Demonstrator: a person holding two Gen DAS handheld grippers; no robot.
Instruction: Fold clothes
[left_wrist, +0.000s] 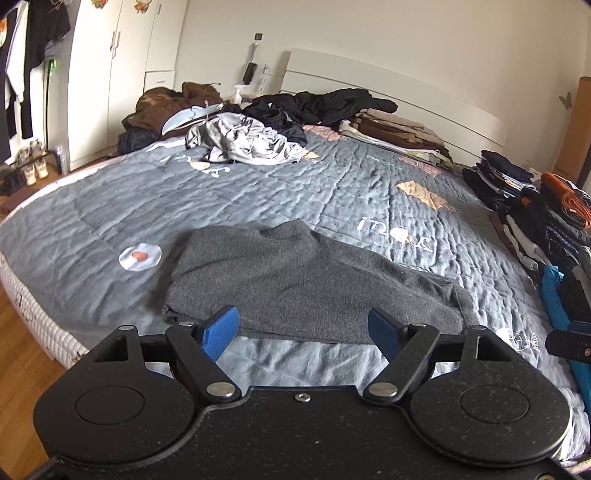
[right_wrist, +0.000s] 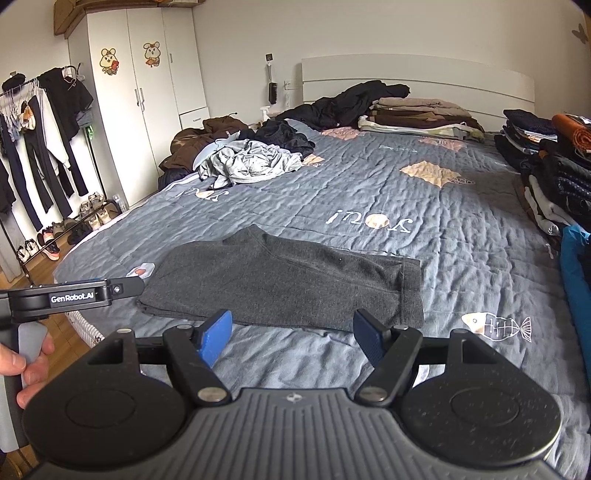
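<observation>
A dark grey sweater lies partly folded and flat on the blue quilted bedspread, near the front edge of the bed. My left gripper hovers open just over the sweater's near hem, nothing between its blue pads. In the right wrist view the same sweater lies ahead. My right gripper stands open above the bedspread just short of the hem, empty. The left gripper's body shows at the left edge there, with a hand on its grip.
A heap of unfolded clothes lies at the far side, with dark garments and folded brown items by the headboard. Stacks of folded clothes line the right edge. A wardrobe and clothes rack stand left.
</observation>
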